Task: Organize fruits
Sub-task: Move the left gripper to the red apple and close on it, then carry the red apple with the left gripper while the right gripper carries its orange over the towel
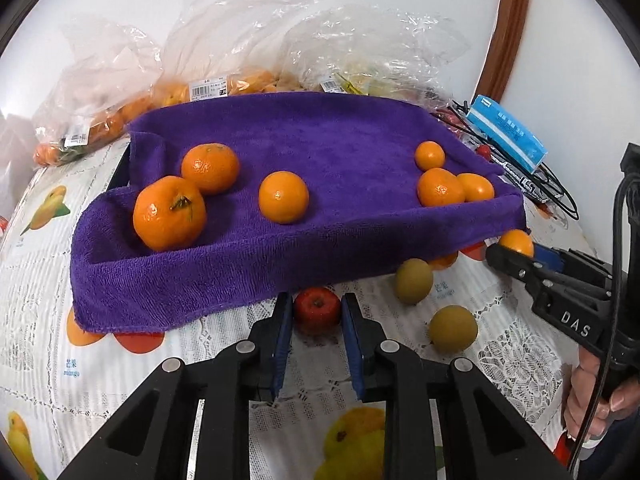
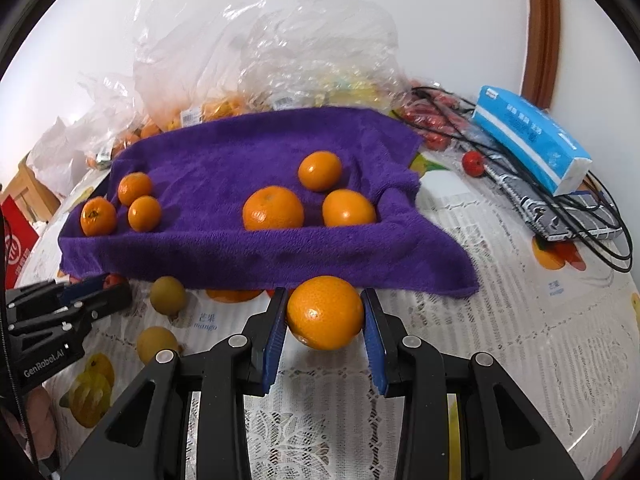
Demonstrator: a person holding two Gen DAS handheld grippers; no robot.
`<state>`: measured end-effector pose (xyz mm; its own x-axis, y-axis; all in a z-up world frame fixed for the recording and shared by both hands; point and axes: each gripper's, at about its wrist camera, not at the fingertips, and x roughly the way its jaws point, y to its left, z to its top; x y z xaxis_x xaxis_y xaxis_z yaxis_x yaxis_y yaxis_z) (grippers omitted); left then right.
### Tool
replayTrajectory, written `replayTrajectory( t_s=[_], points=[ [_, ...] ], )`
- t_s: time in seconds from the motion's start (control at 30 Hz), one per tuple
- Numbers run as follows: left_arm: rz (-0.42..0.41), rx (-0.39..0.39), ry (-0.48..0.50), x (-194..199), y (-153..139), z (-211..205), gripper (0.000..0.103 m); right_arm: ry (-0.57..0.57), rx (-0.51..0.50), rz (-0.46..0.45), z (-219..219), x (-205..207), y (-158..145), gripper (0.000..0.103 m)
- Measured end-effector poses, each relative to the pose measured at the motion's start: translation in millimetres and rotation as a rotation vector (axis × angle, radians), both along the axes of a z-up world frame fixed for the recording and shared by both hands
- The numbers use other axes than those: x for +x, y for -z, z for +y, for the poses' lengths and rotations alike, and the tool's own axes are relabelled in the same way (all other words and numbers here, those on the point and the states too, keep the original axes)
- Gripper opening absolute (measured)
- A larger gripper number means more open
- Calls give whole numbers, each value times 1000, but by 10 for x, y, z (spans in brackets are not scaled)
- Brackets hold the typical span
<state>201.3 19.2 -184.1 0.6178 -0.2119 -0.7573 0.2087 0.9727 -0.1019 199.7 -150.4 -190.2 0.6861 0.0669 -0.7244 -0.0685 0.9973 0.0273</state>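
A tray lined with a purple towel [image 1: 320, 136] [image 2: 256, 148] holds several oranges, three at its left end and three at its right. In front of it, my left gripper [image 1: 316, 312] is shut on a small red apple [image 1: 317, 309] on the tablecloth. My right gripper [image 2: 325, 312] is shut on an orange [image 2: 325, 312] held just above the cloth; the left wrist view shows that orange [image 1: 517, 242] at the tray's right corner. Two yellow-green fruits [image 1: 414, 281] [image 1: 453, 329] lie between the grippers, also seen from the right wrist [image 2: 168, 295] [image 2: 157, 344].
Clear plastic bags [image 1: 256, 40] of fruit stand behind the tray against the wall. A blue tissue pack [image 2: 528, 136], black cables [image 2: 592, 216] and small red fruits [image 2: 474, 163] lie at the right. A hand [image 1: 596, 400] grips the right tool's handle. A fruit-print tablecloth [image 2: 500, 280] covers the table.
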Motion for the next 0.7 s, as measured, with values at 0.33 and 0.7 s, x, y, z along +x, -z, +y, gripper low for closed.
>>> replayTrajectory(
  t_s=[0.33,0.7],
  points=[
    [2,-1,6,4,4,-7,26,-15,-17,40,44,44,71,36],
    [11,-76,-13,-11,5,93,24,-41,-94,14,104,-15,42,37]
  ],
)
